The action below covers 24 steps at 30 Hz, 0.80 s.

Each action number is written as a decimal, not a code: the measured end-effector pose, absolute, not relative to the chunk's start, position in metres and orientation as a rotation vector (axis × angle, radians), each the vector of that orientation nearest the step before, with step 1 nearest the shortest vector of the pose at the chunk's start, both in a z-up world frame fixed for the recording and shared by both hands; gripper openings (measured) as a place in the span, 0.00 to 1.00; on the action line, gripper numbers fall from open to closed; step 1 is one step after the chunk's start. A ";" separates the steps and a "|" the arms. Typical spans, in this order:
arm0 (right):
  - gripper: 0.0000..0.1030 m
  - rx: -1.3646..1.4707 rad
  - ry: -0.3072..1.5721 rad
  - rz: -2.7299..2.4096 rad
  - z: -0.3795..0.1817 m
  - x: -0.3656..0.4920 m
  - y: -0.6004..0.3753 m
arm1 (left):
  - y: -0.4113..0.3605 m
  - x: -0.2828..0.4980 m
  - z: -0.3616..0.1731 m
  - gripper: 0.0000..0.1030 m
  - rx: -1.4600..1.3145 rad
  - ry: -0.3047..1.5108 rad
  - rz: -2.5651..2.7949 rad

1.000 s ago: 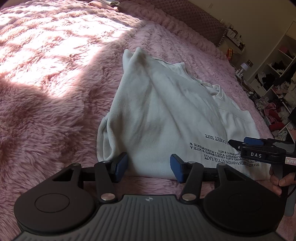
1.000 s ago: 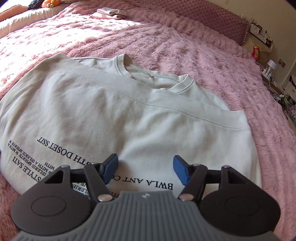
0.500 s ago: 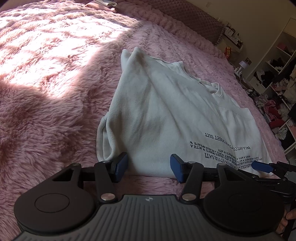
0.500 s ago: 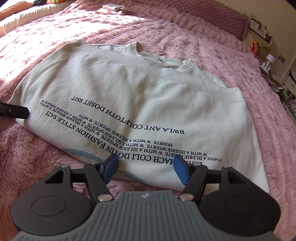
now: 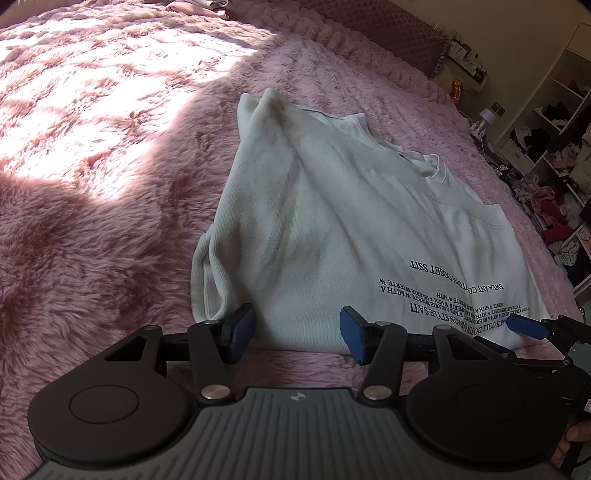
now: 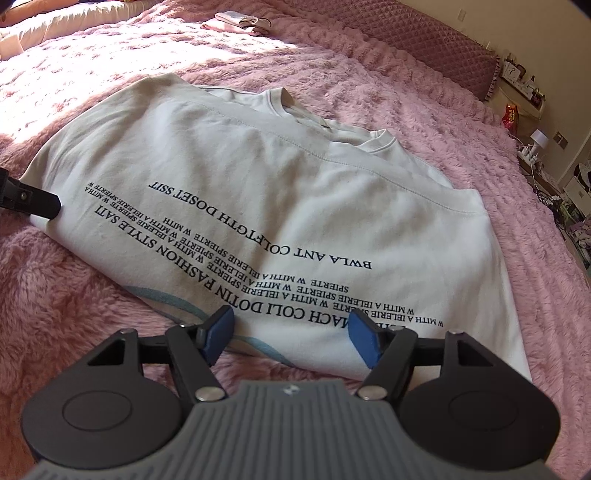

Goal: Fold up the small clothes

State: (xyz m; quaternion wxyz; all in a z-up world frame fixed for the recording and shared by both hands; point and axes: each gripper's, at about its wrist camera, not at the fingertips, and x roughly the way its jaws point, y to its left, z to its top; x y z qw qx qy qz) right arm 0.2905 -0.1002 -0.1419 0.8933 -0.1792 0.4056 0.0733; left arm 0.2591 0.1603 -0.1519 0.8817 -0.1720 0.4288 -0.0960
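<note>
A cream sweatshirt (image 5: 332,221) with black printed text lies partly folded on the pink fluffy bedspread (image 5: 92,184), its collar at the far side. It also shows in the right wrist view (image 6: 258,177). My left gripper (image 5: 297,334) is open and empty at the sweatshirt's near left edge. My right gripper (image 6: 291,338) is open and empty at the near hem over the printed text. The right gripper's blue fingertips (image 5: 524,326) show at the right in the left wrist view. The left gripper's tip (image 6: 33,199) shows at the left in the right wrist view.
A small folded pink and white garment (image 6: 240,22) lies far back on the bed. A quilted headboard (image 6: 443,48) runs along the far side. Shelves with clutter (image 5: 554,166) stand at the right beyond the bed edge.
My right gripper has pulled back toward the near hem, so more of the printed text shows. My left gripper has hardly moved. Both stay open.
</note>
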 end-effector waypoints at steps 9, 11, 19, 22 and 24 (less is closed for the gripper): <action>0.64 -0.369 0.695 0.264 -0.108 0.264 -0.064 | 0.177 0.257 -0.133 0.63 -0.426 0.853 -0.201; 0.64 -0.354 0.682 0.333 -0.108 0.259 -0.049 | 0.190 0.257 -0.123 0.65 -0.442 0.813 -0.193; 0.64 -0.527 0.524 0.474 -0.130 0.242 0.028 | 0.230 0.284 -0.127 0.69 -0.462 0.852 -0.154; 0.64 -0.699 0.451 0.517 -0.149 0.232 0.057 | 0.242 0.296 -0.140 0.69 -0.586 0.855 -0.196; 0.64 -0.824 0.374 0.511 -0.165 0.226 0.074 | 0.245 0.306 -0.145 0.69 -0.619 0.861 -0.215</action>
